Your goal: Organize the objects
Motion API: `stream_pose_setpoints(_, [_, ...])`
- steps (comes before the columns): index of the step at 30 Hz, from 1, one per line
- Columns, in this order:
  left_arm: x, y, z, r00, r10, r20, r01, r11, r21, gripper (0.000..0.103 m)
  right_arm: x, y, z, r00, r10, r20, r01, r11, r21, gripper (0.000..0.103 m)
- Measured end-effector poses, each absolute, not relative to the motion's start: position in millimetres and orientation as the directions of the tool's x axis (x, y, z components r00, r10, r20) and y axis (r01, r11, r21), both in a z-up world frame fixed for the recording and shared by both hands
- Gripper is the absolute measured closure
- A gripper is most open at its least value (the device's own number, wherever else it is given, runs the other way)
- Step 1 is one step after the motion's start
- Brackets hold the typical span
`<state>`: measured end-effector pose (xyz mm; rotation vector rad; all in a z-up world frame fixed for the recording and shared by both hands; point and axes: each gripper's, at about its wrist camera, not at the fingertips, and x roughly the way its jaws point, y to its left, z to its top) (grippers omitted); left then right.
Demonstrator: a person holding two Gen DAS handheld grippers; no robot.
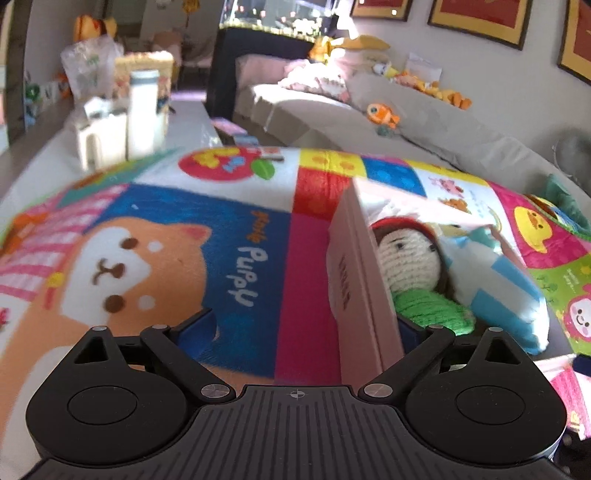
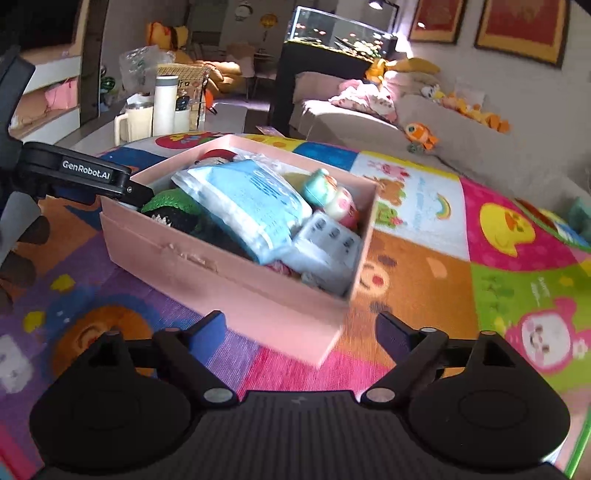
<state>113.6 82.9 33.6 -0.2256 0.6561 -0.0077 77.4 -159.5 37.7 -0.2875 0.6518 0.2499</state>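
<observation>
Item: pink box (image 2: 236,273), on play mat (image 2: 424,258), packed w/ doll (image 1: 410,258), blue pouch (image 2: 251,206), toy bottle (image 2: 325,192), white pack (image 2: 325,247).
L gripper (image 1: 306,328): fingers spread wide astride box's side wall, no pad contact seen; reads as not gripping.
R gripper (image 2: 301,328): fingers wide apart, empty, just short of box's near corner.
Step (est.): box filled, now being positioned. Next: close L on wall or push box; keep it level so contents stay in.

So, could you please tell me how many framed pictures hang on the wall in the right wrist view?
2: one red framed picture beside the fish tank, another further right. More may be cropped off.
</observation>
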Motion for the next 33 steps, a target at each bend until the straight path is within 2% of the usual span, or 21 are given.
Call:
stream_pose_setpoints(2, [88.8, 82.6, 44.7, 0.831, -0.072, -0.552, -0.063, 0.973, -0.221, 0.005, 62.7, -165.9, 38.5, 0.77, 0.129, -0.625, -0.288, 0.944, -0.16, 0.0])
stream_pose_setpoints(4, [59.0, 80.3, 53.8, 0.862, -0.087, -0.5, -0.038, 0.971, -0.234, 0.005, 46.7, -169.3, 35.9, 0.757, 0.128, -0.641, -0.276, 0.952, -0.135, 0.0])
stream_pose_setpoints(6, [31.1, 73.7, 56.0, 0.863, -0.124, -0.489, 0.011, 0.974, -0.228, 0.005, 31.4, -171.0, 31.2, 0.745, 0.117, -0.657, -0.251, 0.961, -0.113, 0.0])
stream_pose_setpoints(8, [7.8, 60.9, 47.8, 0.832, -0.168, -0.529, 0.067, 0.977, -0.204, 0.005, 17.9, -174.0, 24.3, 0.721, 0.108, -0.685, -0.21, 0.975, -0.067, 0.0])
stream_pose_setpoints(11, [-14.6, 42.6, 26.3, 0.792, -0.171, -0.586, 0.097, 0.983, -0.156, 0.005, 3.9, -180.6, 13.1, 0.684, 0.108, -0.722, -0.14, 0.99, 0.015, 0.0])
stream_pose_setpoints(13, [-14.2, 35.2, 12.9, 0.77, -0.138, -0.622, 0.074, 0.989, -0.128, 0.005, -3.7, -179.7, 6.9, 0.696, 0.088, -0.713, -0.119, 0.993, 0.006, 0.0])
stream_pose_setpoints(18, [-3.0, 9.7, 2.2, 0.773, 0.004, -0.634, 0.023, 0.999, 0.034, 0.003, 8.2, -181.1, 6.3, 0.698, 0.077, -0.711, -0.107, 0.994, 0.003, 0.0])
stream_pose_setpoints(33, [10.5, 6.7, 0.9, 0.772, 0.036, -0.635, -0.027, 0.999, 0.023, 0.001, 30.6, -181.0, -2.4, 0.761, 0.039, -0.648, -0.05, 0.999, 0.002, 0.0])
